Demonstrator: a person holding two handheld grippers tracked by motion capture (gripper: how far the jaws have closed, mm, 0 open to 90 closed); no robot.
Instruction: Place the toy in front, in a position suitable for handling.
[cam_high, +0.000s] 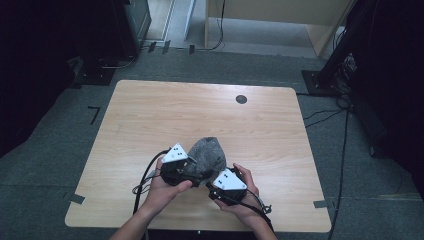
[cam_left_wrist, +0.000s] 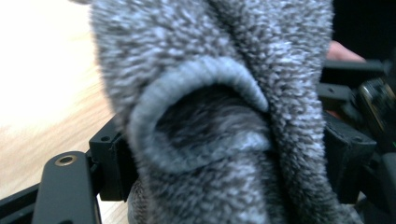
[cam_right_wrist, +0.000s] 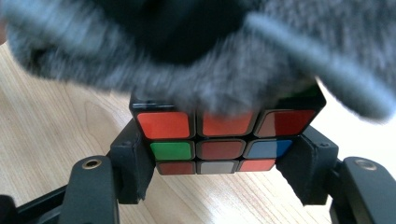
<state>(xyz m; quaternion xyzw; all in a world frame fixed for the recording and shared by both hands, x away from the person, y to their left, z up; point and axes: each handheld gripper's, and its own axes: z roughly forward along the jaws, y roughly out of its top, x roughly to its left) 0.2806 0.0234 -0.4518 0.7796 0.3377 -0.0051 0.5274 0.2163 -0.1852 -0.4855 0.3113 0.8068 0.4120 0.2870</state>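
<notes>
A puzzle cube (cam_right_wrist: 226, 140) is clamped between the jaws of the right gripper (cam_high: 220, 184), the pads pressed against its two opposite side faces. A grey fleecy sock (cam_high: 206, 157) is draped over the cube's far edge at 12 o'clock in the right gripper view. On the high view both things are seen near the front edge of the wooden worktop (cam_high: 150, 115), toward 6 o'clock, between the two hands.

The sock's cuff is seen gaping in the left gripper view (cam_left_wrist: 205, 121), with fabric bunched between the jaws of the left gripper (cam_high: 181, 169). Whether the pads press on it cannot be told.

The cube is judged rigid, light and smooth-faced, so slipping is likely unless it is gripped flat on opposite faces, as is done now. The sock is judged soft, stretchy and limp; it will sag and fold, and is best taken at the thicker rolled rim of the cuff, where the opening can be pulled wide over a corner of the cube.

No brand, label or writing can be read on either thing.
</notes>
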